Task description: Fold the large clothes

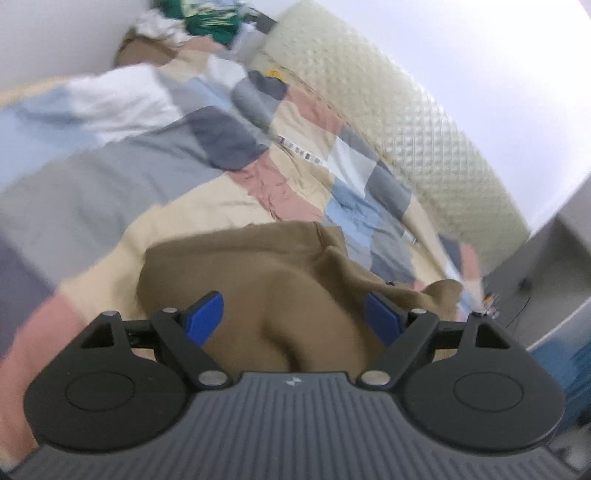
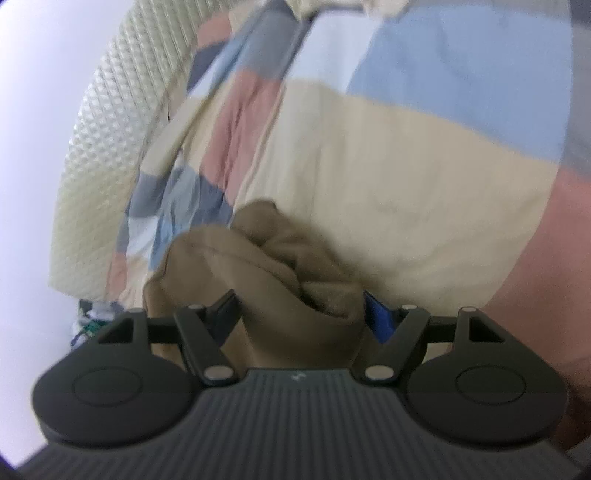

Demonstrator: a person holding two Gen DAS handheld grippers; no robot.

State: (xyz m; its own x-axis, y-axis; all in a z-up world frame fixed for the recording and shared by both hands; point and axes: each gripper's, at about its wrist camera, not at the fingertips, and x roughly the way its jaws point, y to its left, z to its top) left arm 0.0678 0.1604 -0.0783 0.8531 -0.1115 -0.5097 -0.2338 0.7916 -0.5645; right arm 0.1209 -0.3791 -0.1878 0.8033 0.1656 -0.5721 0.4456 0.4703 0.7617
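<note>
Folding stage: early to middle, by my judgement; brown garment (image 1: 266,273) bunched, no flat fold visible.
Garment place: lower centre of both views, over patchwork quilt (image 1: 207,206).
Left gripper (image 1: 295,317): blue fingers (image 1: 205,317) spread wide, cloth bulging between them; whether they pinch it, cannot tell.
Right gripper (image 2: 301,314): fingers flank a crumpled wad of the garment (image 2: 266,266); looks gripped, pads mostly hidden.
Done: garment picked out and gathered at two places.
Left: spreading flat, folding, smoothing.
Other clothes: pile (image 1: 192,22), upper left of left view, apparently unfolded.
Headboard (image 1: 424,122): cream, padded, upper right.
</note>
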